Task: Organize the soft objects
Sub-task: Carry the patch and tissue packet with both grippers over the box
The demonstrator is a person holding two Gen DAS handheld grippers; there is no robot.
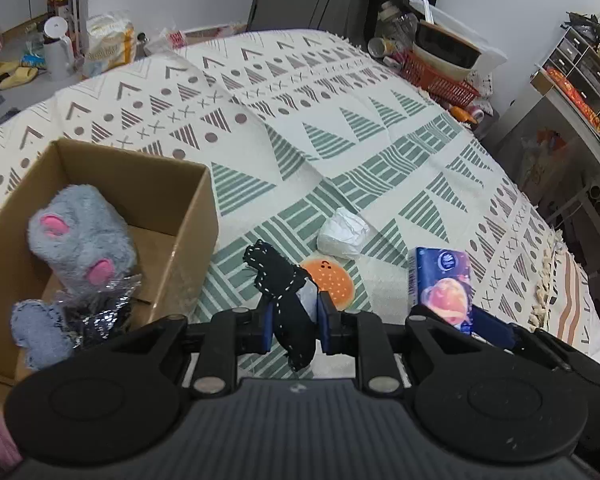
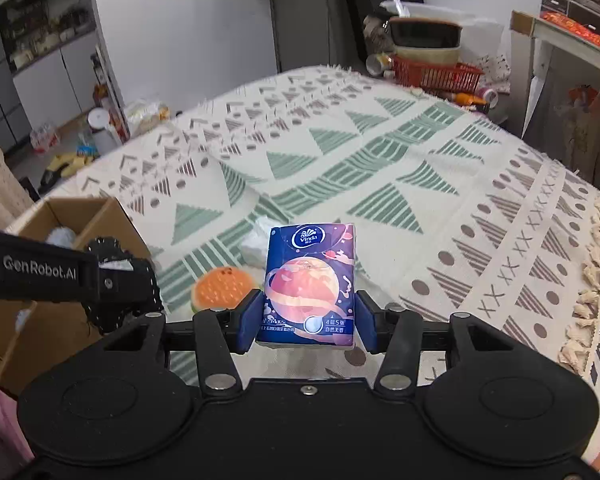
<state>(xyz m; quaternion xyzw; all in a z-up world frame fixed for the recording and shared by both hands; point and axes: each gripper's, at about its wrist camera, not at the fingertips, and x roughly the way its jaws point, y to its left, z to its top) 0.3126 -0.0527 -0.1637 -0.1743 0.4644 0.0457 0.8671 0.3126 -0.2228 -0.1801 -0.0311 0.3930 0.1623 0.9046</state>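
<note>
- The left hand-held gripper (image 1: 293, 316), at the lower centre of the left wrist view, is clamped on a black stitched fabric piece (image 1: 278, 280) with white dashed seams; the cloth sticks up between the blue pads and hangs down behind them.
- The right hand-held gripper (image 2: 306, 320) is closed on a blue tissue pack (image 2: 310, 280) printed with a planet, held upright at the centre of the right wrist view — the same pack shows at the lower right of the left view.
- Just beyond the black piece, an orange round plush (image 1: 332, 280) with white dots lies on the patterned bedspread (image 1: 340, 128); the left pads and the cloth cover its near edge.
- A white crumpled bundle (image 1: 342, 232) sits right behind the orange plush; in the right view the tissue pack hides most of it.
- A cardboard box (image 1: 180, 216) stands open at the left of the left view, holding a grey plush toy (image 1: 84, 236) with pink patches, a grey fabric shape and something dark and glittery that is hard to make out.
- In the right view the left gripper's body crosses in front of the box — its contents are nearly hidden there.
- A red basket (image 1: 436, 76) with stacked bowls stands at the bed's far edge, upper right.
</note>
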